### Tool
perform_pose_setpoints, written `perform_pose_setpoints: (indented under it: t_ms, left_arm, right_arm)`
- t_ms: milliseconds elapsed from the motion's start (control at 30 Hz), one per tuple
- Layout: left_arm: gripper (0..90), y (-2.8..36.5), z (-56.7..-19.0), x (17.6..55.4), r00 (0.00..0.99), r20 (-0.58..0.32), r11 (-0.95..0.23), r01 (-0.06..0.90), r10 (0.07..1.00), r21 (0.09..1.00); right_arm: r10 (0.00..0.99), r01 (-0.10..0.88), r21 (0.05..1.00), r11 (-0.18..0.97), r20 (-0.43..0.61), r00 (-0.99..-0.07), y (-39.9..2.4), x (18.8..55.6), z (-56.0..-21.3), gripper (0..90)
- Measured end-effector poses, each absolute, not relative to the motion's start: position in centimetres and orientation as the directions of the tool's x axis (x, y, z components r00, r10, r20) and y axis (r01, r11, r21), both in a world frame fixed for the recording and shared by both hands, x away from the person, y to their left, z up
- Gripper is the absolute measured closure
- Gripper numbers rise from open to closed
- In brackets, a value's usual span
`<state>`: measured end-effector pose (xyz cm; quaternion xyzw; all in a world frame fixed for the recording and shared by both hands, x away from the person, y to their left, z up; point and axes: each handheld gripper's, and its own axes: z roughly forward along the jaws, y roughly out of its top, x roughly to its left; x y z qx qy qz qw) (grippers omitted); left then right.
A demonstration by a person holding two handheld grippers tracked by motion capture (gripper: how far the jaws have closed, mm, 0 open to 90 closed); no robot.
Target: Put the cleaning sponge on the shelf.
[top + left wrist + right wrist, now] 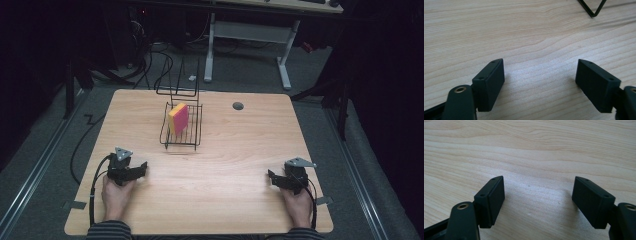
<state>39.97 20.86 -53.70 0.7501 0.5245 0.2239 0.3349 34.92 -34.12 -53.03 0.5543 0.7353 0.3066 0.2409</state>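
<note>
The left tongs (142,169) and the right tongs (270,178) both gape wide with nothing between their blocky matte black pads, low over the pale wood-grain worktop (235,150). Well beyond them, a yellow-and-pink sponge (178,118) stands upright in a black wire rack (181,131).

Sponge (178,118): yellow slab with a pink-red face, standing on edge, slightly tilted, inside the black wire rack (181,136). Rack: thin dark wire, open basket with a taller wire frame rising at its far end, sitting on the counter (225,165) near its far edge, left of centre. One bent wire corner of it also shows in the left gripper view (594,12).
</note>
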Motion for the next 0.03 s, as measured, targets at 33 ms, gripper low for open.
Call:
perform_pose_setpoints:
  t_ms: [33]
  left_arm:
    - [23.2, 20.86, -53.7, 39.97, 0.35, -0.016, -0.225, 0.637, 0.937, 0.737]
  right_arm:
    - [0.963, 0.667, 0.718, 0.198, -0.015, -0.269, -34.13, 34.92, -53.03, 26.5]
